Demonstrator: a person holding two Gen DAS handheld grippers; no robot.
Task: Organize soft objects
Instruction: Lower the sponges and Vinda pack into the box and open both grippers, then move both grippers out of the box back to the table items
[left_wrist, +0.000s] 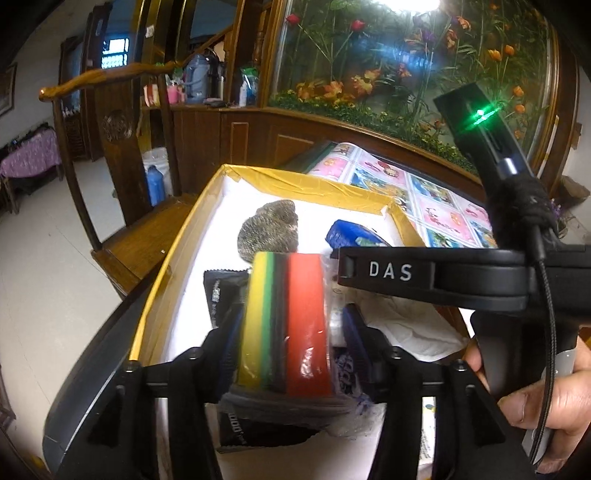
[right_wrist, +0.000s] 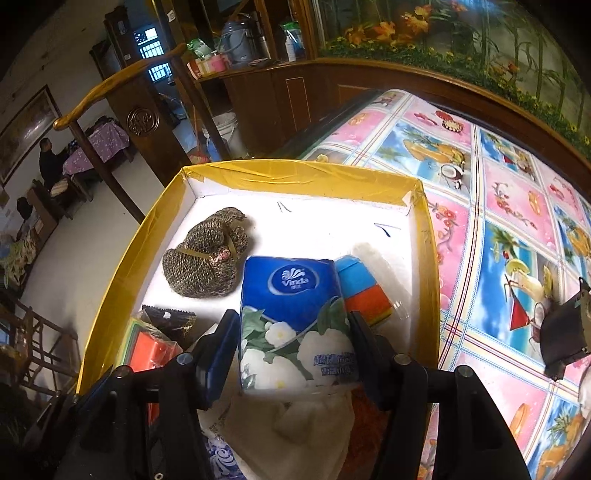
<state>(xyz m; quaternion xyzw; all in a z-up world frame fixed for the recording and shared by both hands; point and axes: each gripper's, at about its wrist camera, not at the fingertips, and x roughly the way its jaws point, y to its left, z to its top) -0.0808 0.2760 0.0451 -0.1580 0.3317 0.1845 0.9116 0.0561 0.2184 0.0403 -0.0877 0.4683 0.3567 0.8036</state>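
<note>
On my right gripper (left_wrist: 436, 277), seen from the left wrist camera, white capitals spell "DAS" across the black body. The blue tissue pack (right_wrist: 295, 325) clamped between my right fingers carries the brand "Vinda" in white script inside a dark blue oval, with a small line under it too tiny to read. Lower on the same pack stand white Chinese characters, partly cut off and not clear enough for me to read. The black sachet (left_wrist: 221, 291) bears pale print, blurred beyond reading
</note>
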